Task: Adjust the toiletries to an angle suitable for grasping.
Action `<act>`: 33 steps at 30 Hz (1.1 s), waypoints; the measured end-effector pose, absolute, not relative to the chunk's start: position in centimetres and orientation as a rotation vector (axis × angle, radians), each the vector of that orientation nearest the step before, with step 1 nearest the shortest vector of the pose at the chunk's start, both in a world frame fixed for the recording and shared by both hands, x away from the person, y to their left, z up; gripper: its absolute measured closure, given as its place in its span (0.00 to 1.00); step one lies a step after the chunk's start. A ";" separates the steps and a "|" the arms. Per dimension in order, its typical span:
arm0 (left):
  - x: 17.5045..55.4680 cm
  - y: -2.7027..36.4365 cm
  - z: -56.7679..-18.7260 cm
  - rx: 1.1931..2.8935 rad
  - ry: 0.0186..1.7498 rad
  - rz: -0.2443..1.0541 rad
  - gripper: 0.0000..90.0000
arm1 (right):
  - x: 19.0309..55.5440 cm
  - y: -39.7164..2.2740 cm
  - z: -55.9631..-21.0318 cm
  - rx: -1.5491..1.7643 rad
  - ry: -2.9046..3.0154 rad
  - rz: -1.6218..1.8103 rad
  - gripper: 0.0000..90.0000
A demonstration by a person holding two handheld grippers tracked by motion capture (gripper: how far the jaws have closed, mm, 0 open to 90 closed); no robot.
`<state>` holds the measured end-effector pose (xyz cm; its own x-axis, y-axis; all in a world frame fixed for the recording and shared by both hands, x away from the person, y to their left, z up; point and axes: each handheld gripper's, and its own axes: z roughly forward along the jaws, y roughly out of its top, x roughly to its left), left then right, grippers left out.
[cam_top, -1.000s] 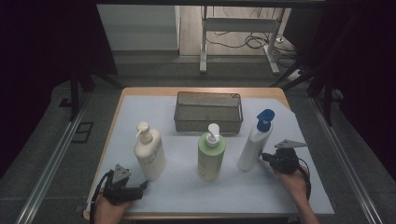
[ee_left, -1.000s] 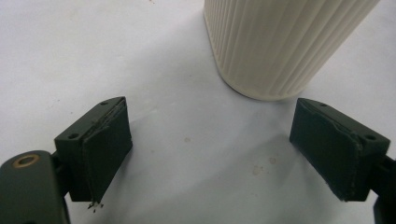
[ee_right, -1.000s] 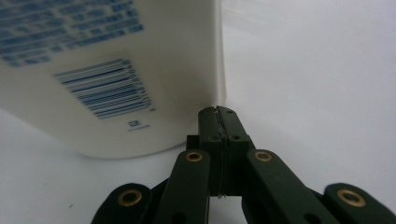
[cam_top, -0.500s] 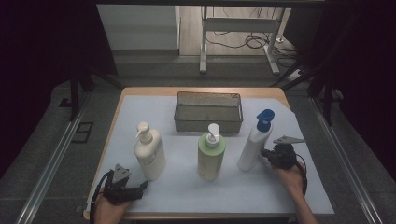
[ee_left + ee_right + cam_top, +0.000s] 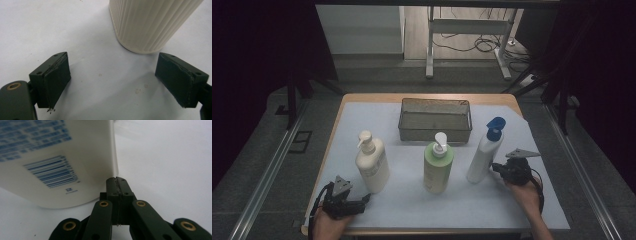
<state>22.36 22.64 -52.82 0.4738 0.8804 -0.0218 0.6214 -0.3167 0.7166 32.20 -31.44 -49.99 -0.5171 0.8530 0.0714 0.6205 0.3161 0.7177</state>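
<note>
Resting spot, right gripper: lower right of the high view, on the white table cover, held in a person's hand, its tip just beside the base of the blue-capped bottle.
Right jaws: pressed flat together with nothing between them; in the right gripper view their tip sits at the bottle's lower corner, too close to say whether it touches.
Blue-capped bottle: upright, white, barcode and blue print on its side; right of centre in the high view, just in front of the basket's right end.
Left gripper: lower left of the high view, held low near the table's front edge.
Left jaws: spread wide and holding nothing; in the left gripper view bare cover lies between them.
Cream pump bottle: upright, just beyond the left gripper; its ribbed base fills the top of the left gripper view.
Green pump bottle: upright at centre, between the other two.
Wire basket: upper centre, behind the bottles.
Table: wooden rim visible around the cover.
</note>
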 end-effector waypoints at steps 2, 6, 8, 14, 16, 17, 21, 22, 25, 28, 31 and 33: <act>22.4 22.6 -52.8 2.054 1.240 0.497 0.14 | 32.5 -31.4 -50.1 1.326 2.264 1.026 0.99; 22.4 22.6 -52.8 2.054 1.239 0.496 0.14 | 32.9 -31.2 -50.2 1.330 2.262 1.032 0.99; 22.4 22.6 -52.8 2.053 1.241 0.495 0.14 | 33.3 -31.0 -50.3 1.332 2.265 1.038 0.99; 22.4 22.6 -52.8 2.053 1.241 0.494 0.14 | 33.9 -30.3 -50.3 1.320 2.273 1.051 0.99; 22.4 22.6 -52.8 2.050 1.242 0.494 0.14 | 34.1 -30.0 -50.4 1.324 2.275 1.056 0.99; 22.4 22.6 -52.8 2.053 1.241 0.494 0.14 | 34.3 -30.0 -50.4 1.316 2.275 1.057 0.99; 22.4 22.6 -52.8 2.054 1.240 0.495 0.14 | 34.6 -29.8 -50.5 1.314 2.279 1.064 0.99; 22.4 22.6 -52.8 2.052 1.241 0.494 0.14 | 34.6 -29.9 -50.5 1.321 2.281 1.064 0.97; 22.3 22.6 -52.8 2.053 1.241 0.495 0.14 | 34.2 -30.2 -50.5 1.325 2.284 1.073 0.95; 22.4 22.6 -52.8 2.054 1.240 0.497 0.14 | 33.1 -30.8 -50.3 1.317 2.284 1.063 0.99; 22.4 22.6 -52.8 2.053 1.240 0.497 0.14 | 32.3 -31.2 -50.0 1.306 2.277 1.067 1.00; 22.4 22.6 -52.8 2.052 1.241 0.495 0.14 | 31.6 -31.4 -49.8 1.302 2.281 1.074 1.00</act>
